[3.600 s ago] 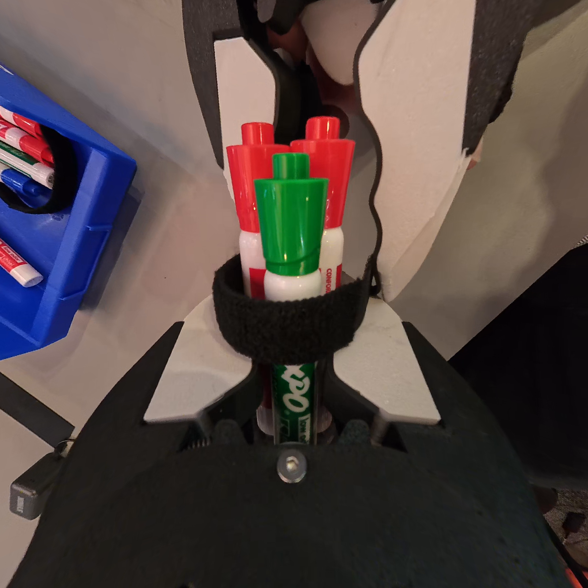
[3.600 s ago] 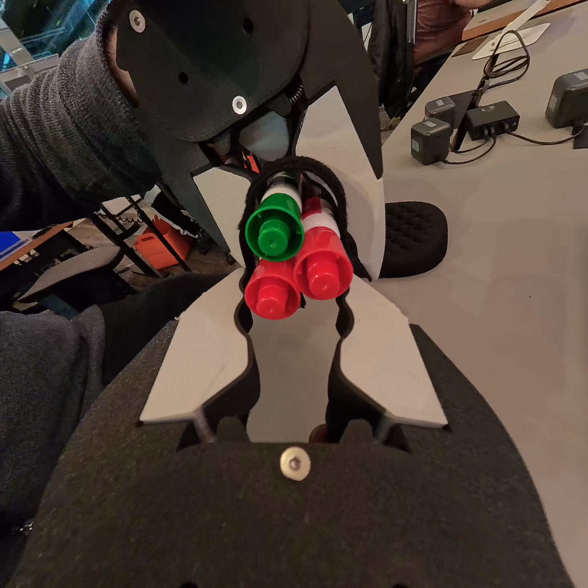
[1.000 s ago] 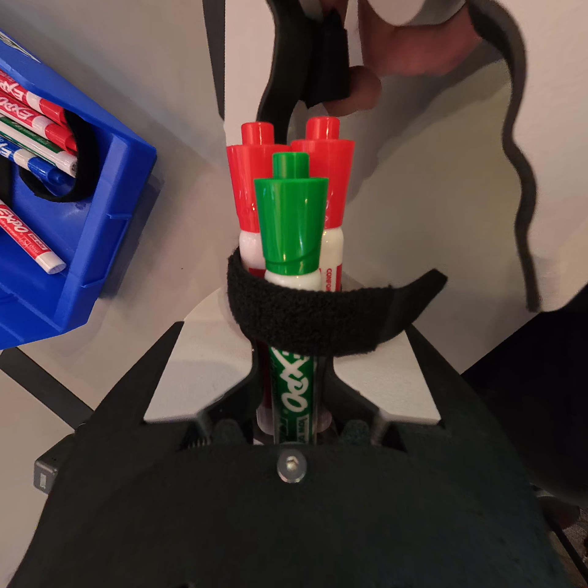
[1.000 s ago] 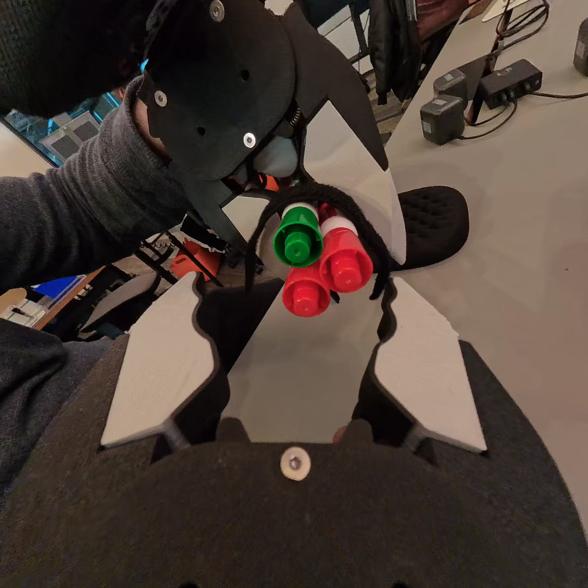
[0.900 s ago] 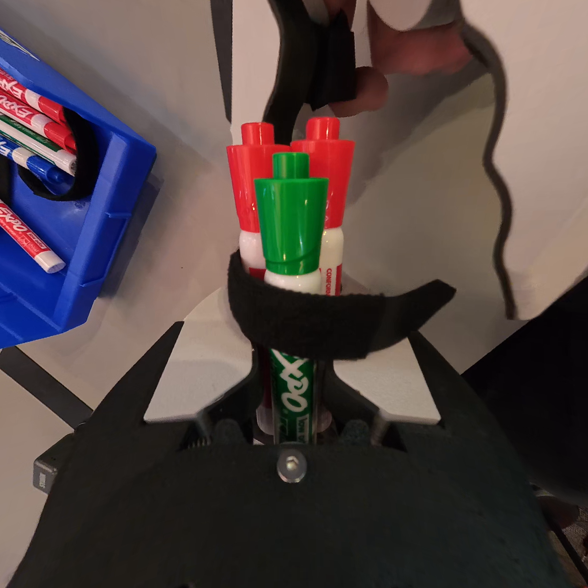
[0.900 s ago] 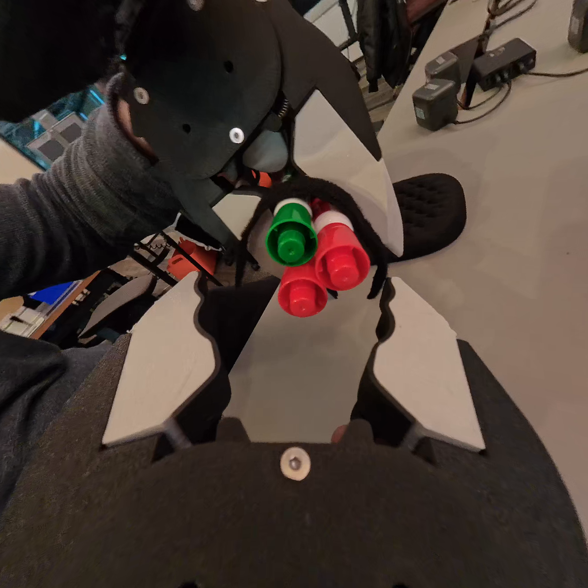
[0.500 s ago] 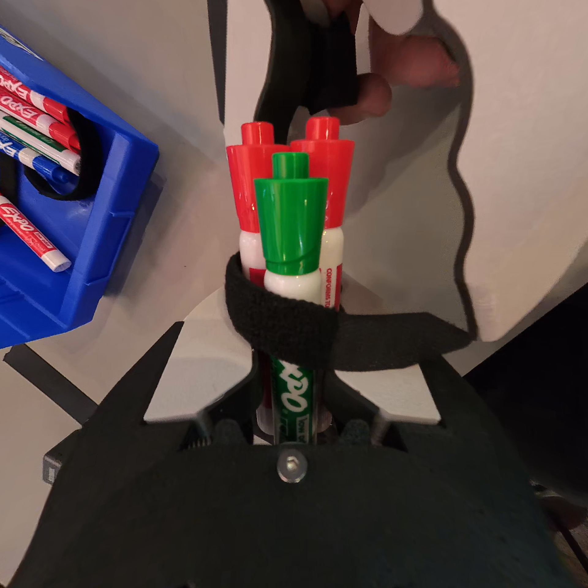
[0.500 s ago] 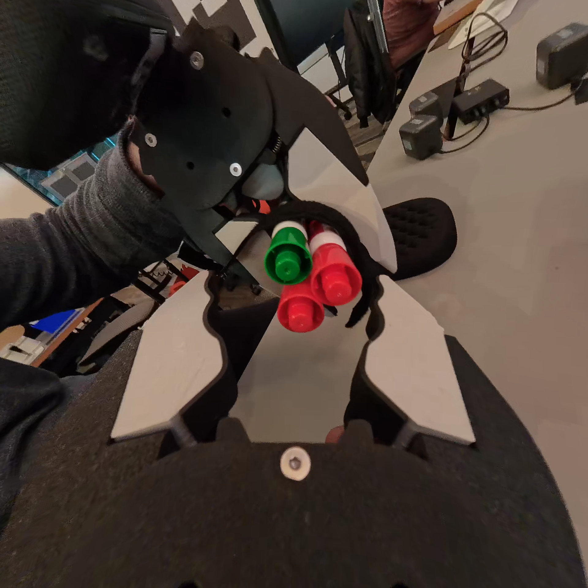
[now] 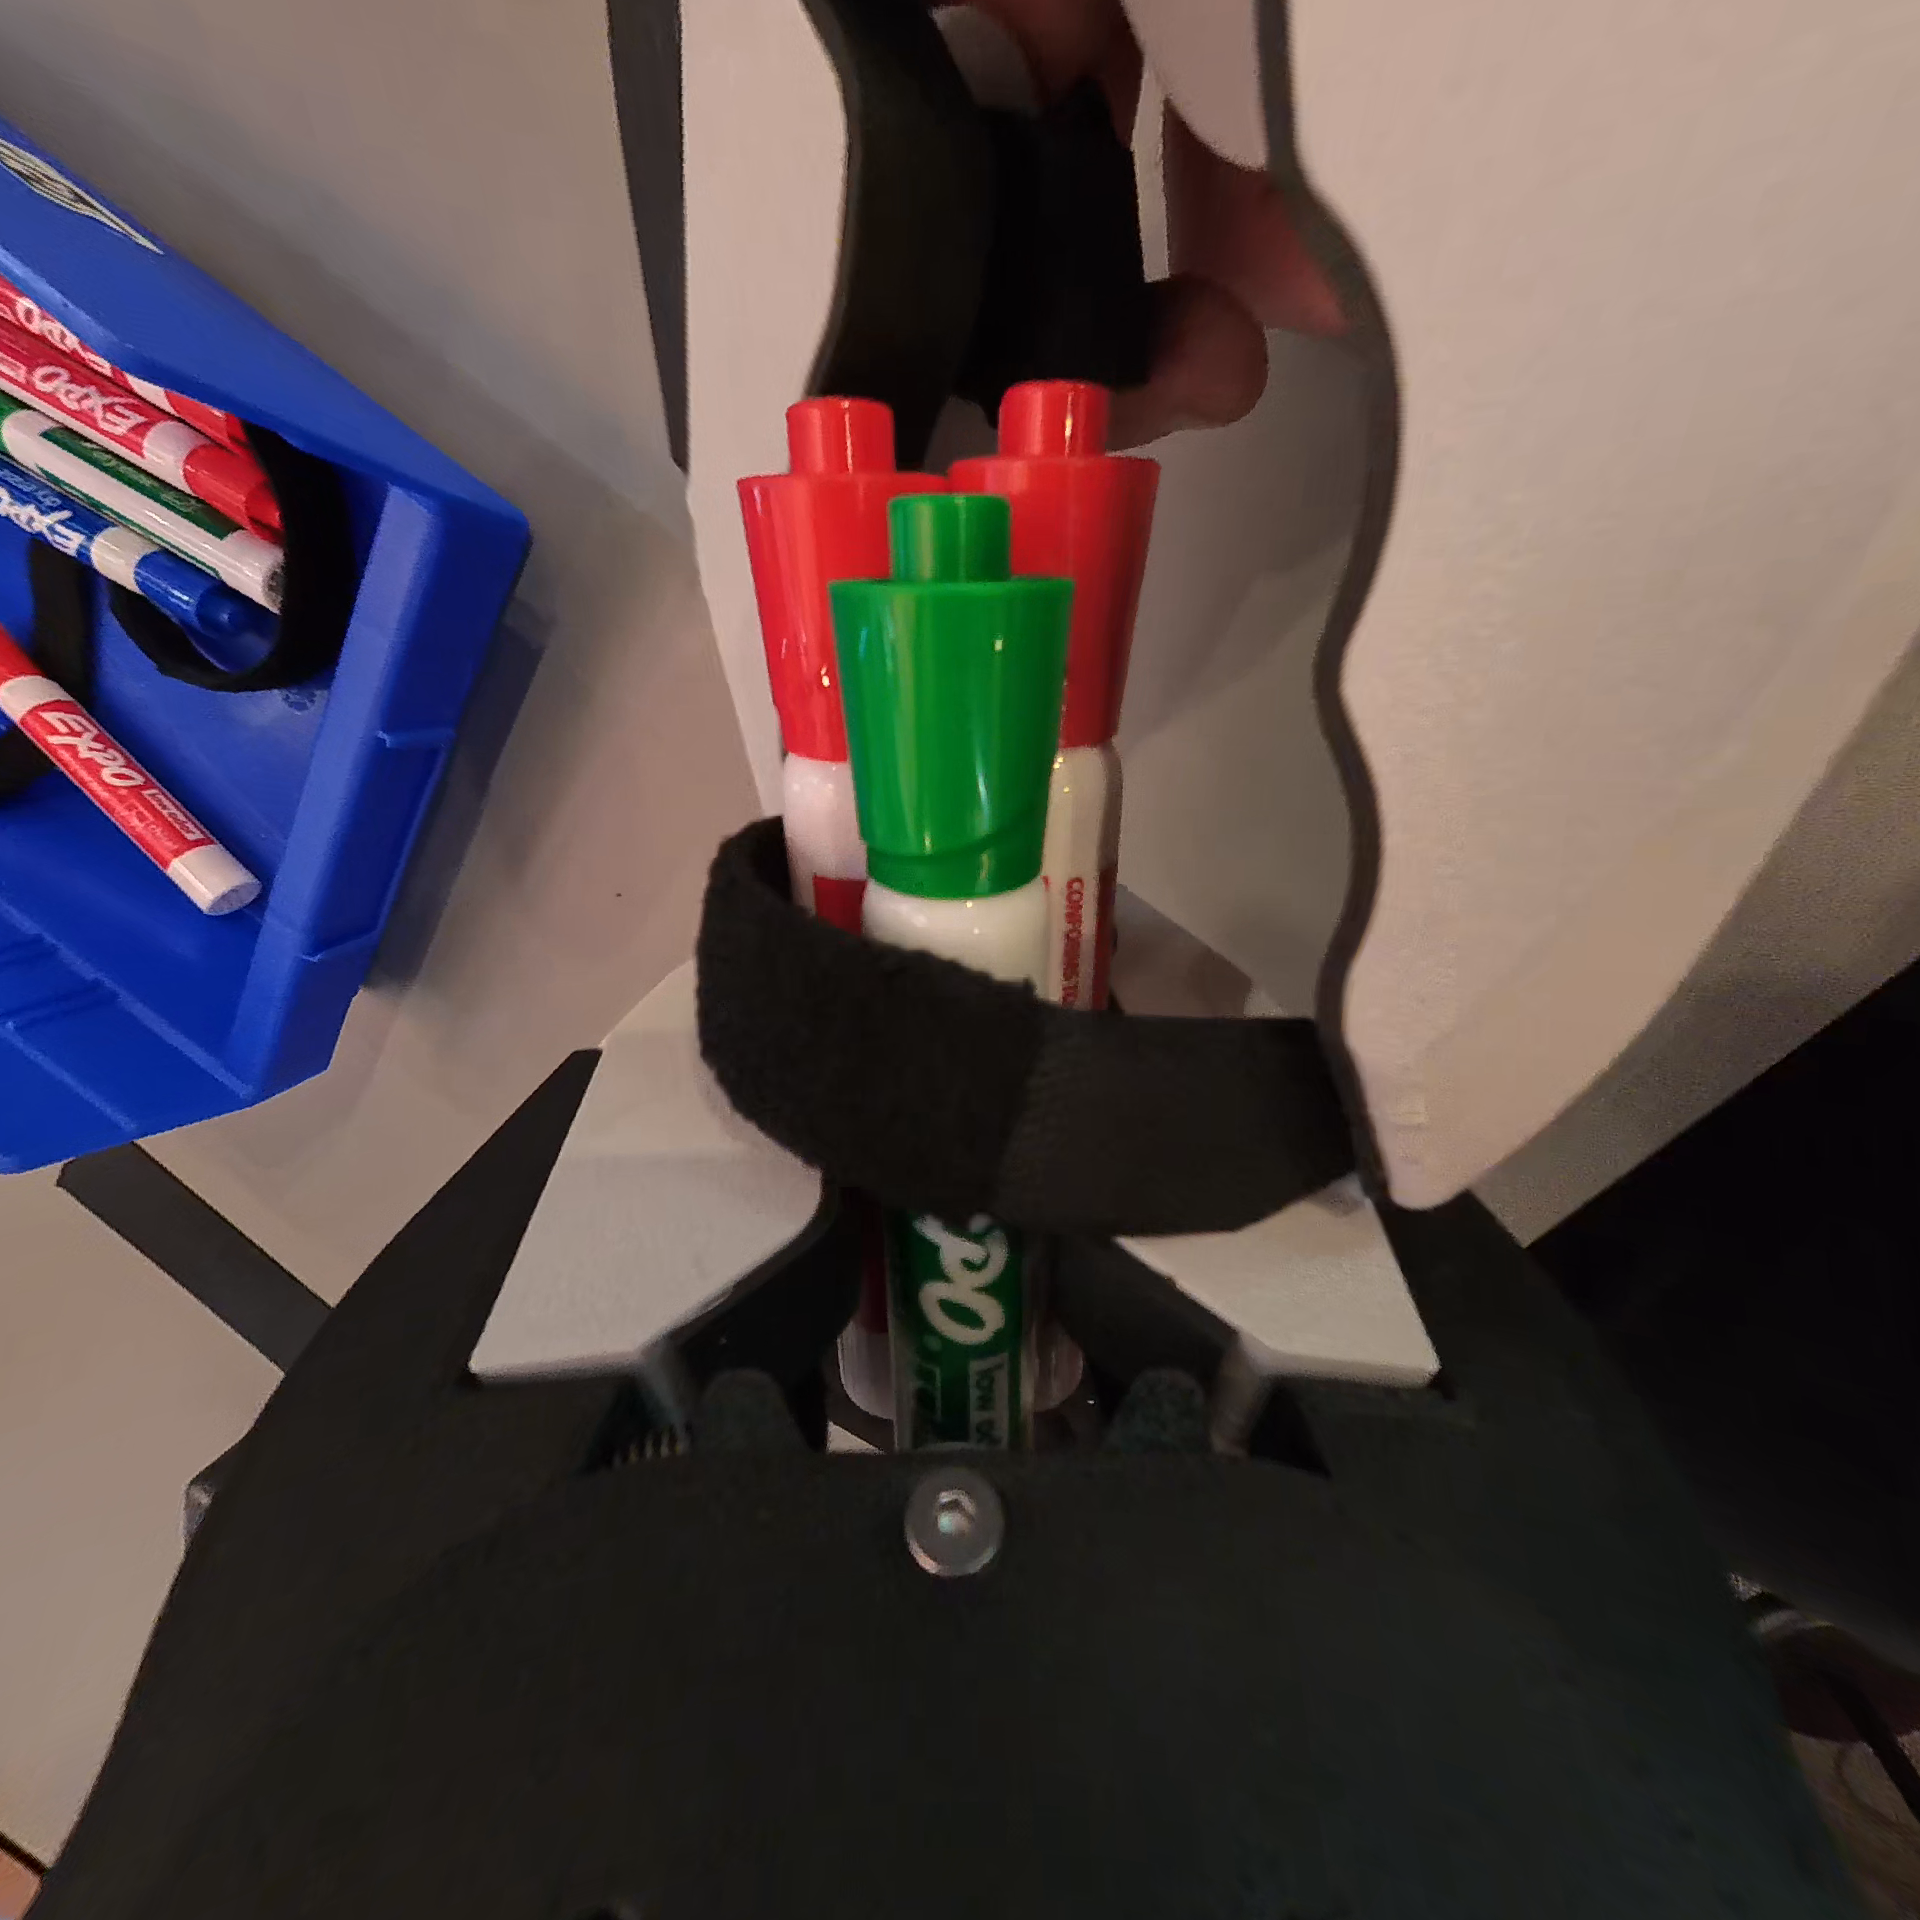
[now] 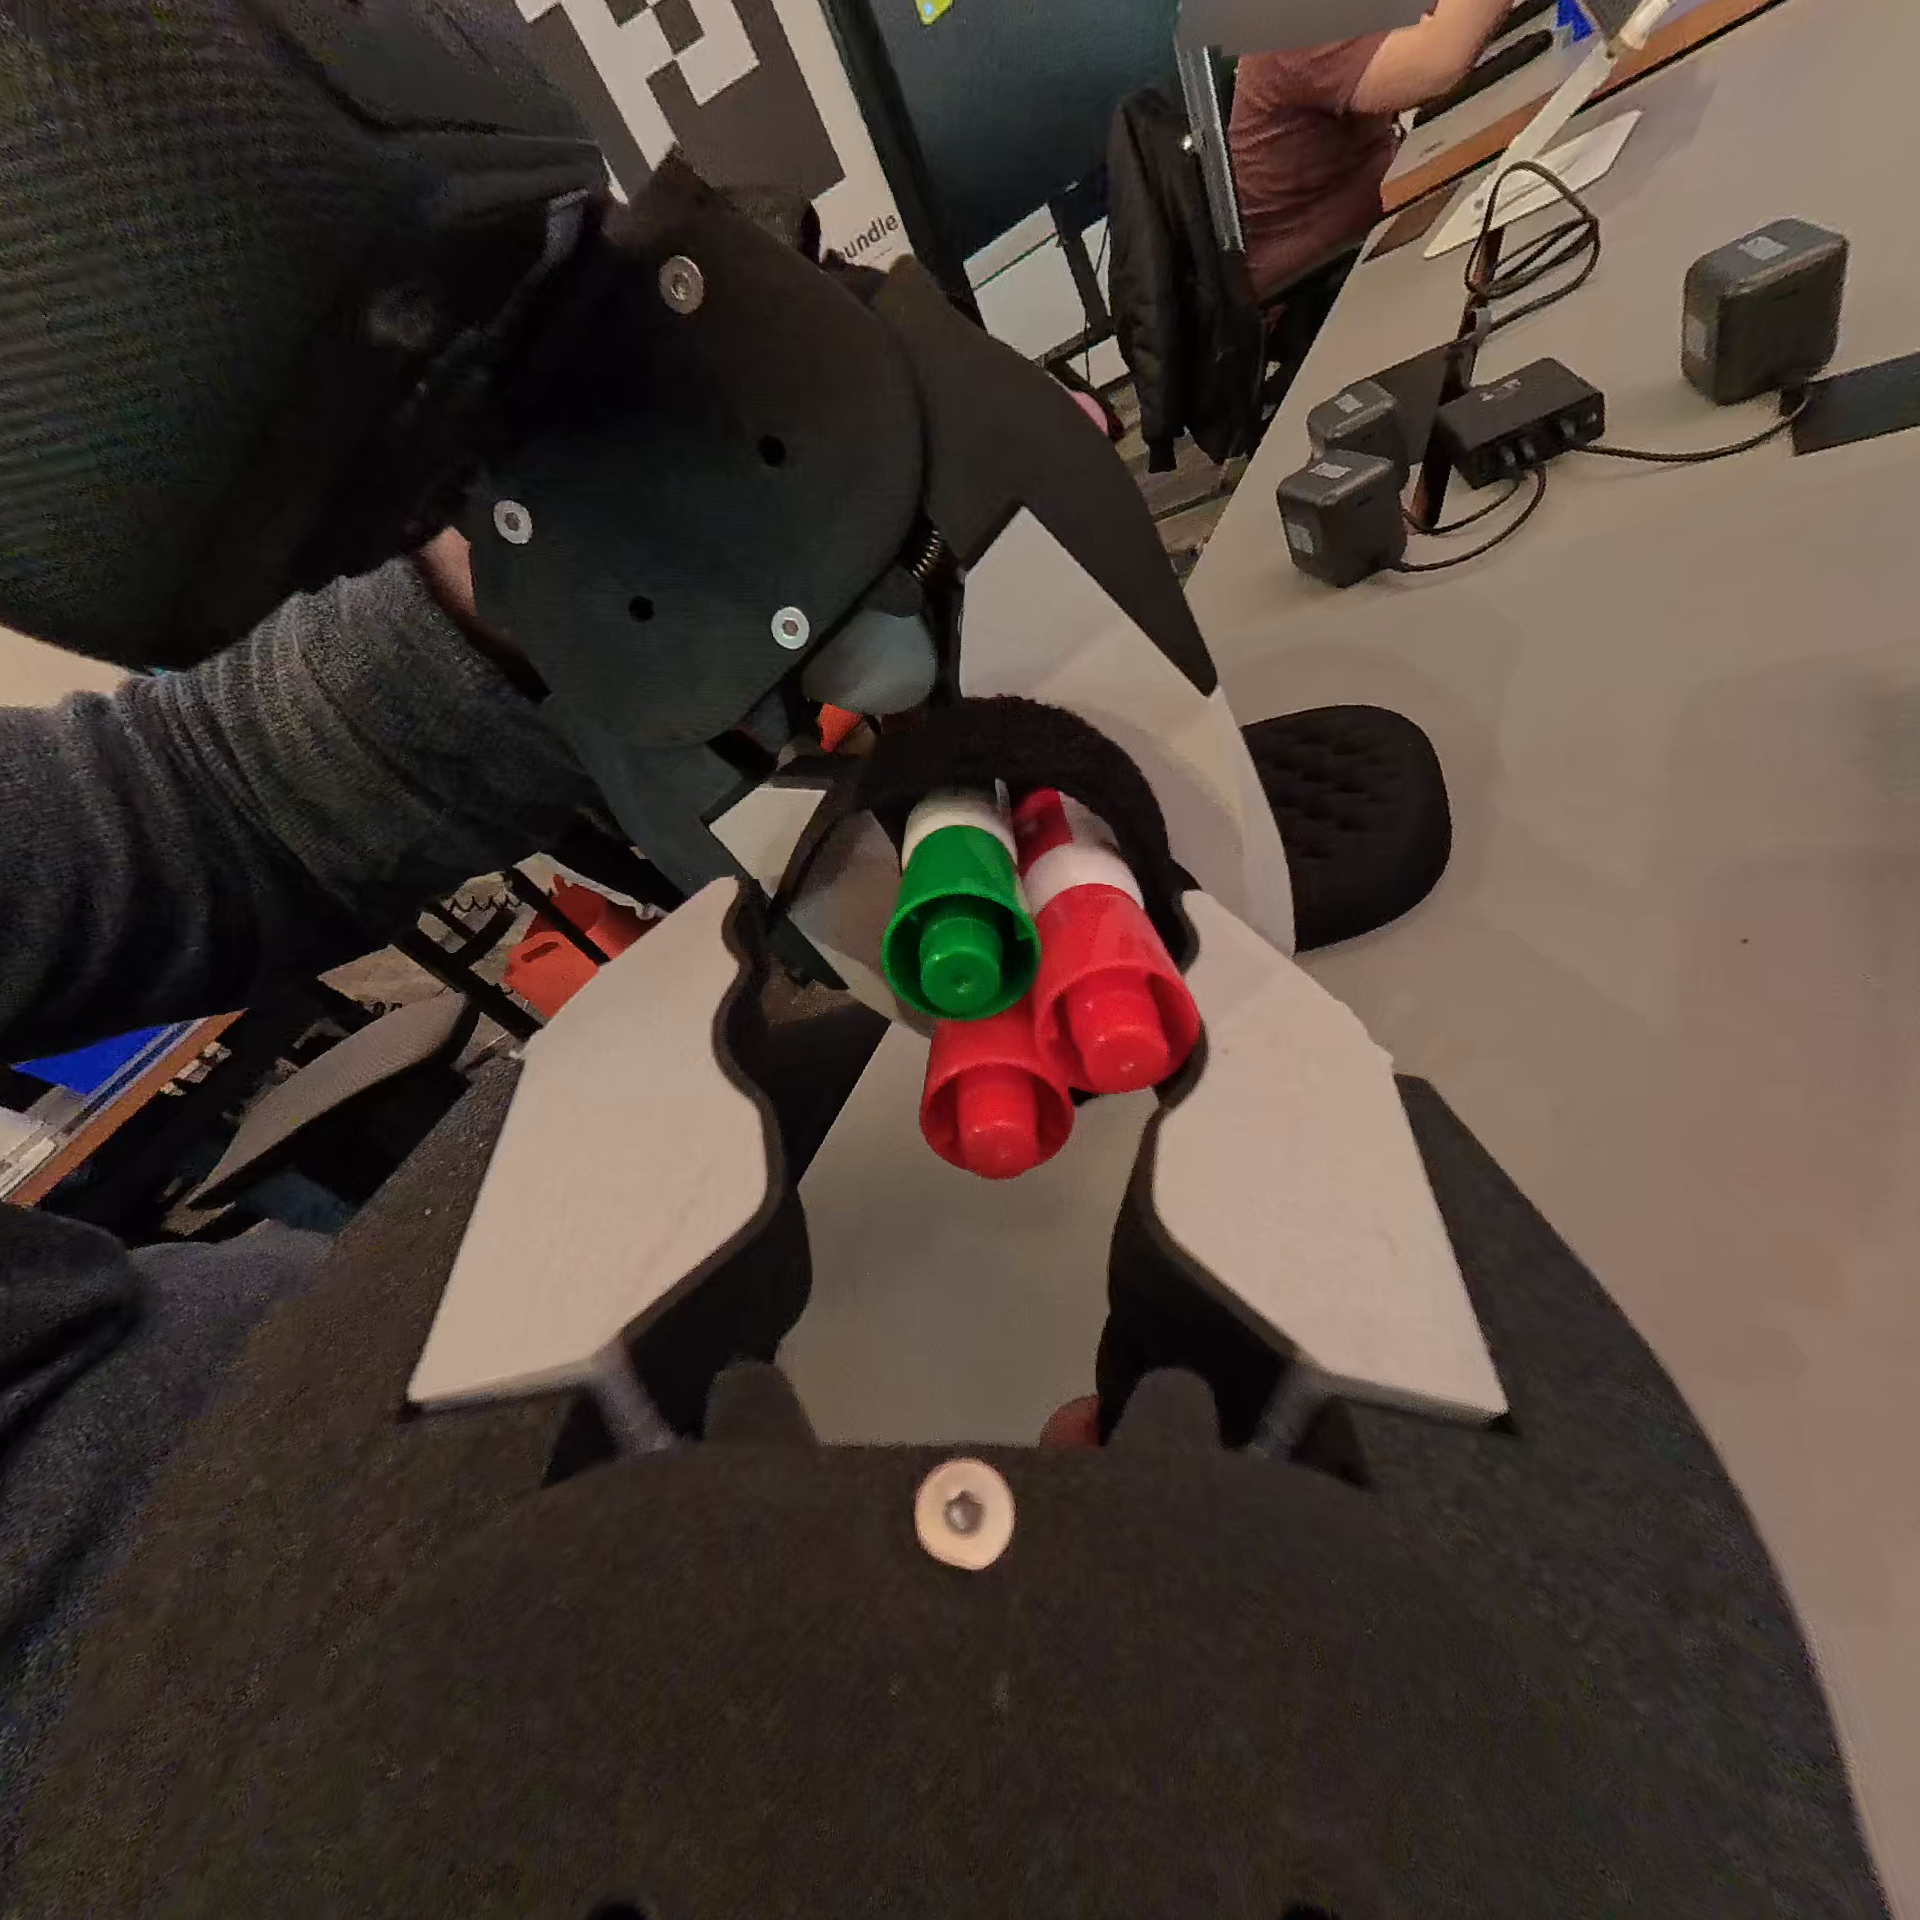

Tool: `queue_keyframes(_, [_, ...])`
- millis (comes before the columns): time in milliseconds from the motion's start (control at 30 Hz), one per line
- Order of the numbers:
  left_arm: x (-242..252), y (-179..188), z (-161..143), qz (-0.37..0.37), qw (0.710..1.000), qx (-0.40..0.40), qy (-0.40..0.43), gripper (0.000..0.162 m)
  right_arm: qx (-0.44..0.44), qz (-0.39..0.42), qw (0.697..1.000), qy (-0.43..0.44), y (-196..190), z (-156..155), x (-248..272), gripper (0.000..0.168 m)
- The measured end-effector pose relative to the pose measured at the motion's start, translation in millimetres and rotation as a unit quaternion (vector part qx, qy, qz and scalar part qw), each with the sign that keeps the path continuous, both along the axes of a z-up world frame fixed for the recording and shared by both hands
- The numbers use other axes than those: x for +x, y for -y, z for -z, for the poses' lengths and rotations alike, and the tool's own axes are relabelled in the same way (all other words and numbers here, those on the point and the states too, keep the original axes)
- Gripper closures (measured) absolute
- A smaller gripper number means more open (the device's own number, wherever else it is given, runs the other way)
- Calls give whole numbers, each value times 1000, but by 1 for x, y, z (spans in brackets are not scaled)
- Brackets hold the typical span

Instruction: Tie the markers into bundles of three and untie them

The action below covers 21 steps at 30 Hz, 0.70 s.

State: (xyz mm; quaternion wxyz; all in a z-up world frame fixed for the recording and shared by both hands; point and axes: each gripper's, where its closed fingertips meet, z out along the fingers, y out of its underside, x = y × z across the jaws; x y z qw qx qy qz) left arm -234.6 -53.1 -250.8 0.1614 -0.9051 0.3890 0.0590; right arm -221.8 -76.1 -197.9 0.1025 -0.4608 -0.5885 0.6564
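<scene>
My left gripper (image 9: 951, 1039) is shut on a bundle of three markers, one green marker (image 9: 951, 727) in front of two red markers (image 9: 810, 623). A black hook-and-loop strap (image 9: 883, 1029) is wrapped around them just above the fingers. Its tail (image 9: 1226, 1132) runs right to the tip of one white finger (image 9: 1558, 623) of my right gripper. In the right wrist view, my right gripper (image 10: 961, 904) is open, with the marker caps (image 10: 961, 935) between its fingertips. Its right fingertip (image 10: 1216, 935) touches the strap (image 10: 997, 727).
A blue bin (image 9: 343, 831) at the left holds several more markers and black strap loops. The grey table (image 10: 1662, 935) carries black boxes with cables (image 10: 1507, 426) at the back right. A black mesh pad (image 10: 1351, 810) lies behind the bundle. A person sits far back. One gripper's finger ends stand about 5 cm off the other's.
The right gripper has moved in closer around the marker caps. The strap's tail, loose a second ago, is drawn out to the right against the right gripper's finger.
</scene>
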Motion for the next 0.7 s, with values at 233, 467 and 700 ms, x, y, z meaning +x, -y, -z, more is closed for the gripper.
queue_keyframes(233, [2, 0, 0, 2, 1000, 2, 0, 120, 12, -2, 1000, -7, 1, 3, 0, 113])
queue_keyframes(467, [2, 0, 1, 4, 1000, 2, 3, 119, 49, -4, 999, -11, -3, 9, 1, 125])
queue_keyframes(700, [3, -1, 2, 7, 1000, 2, 9, 119, 77, -6, 997, -17, -5, 14, 3, 135])
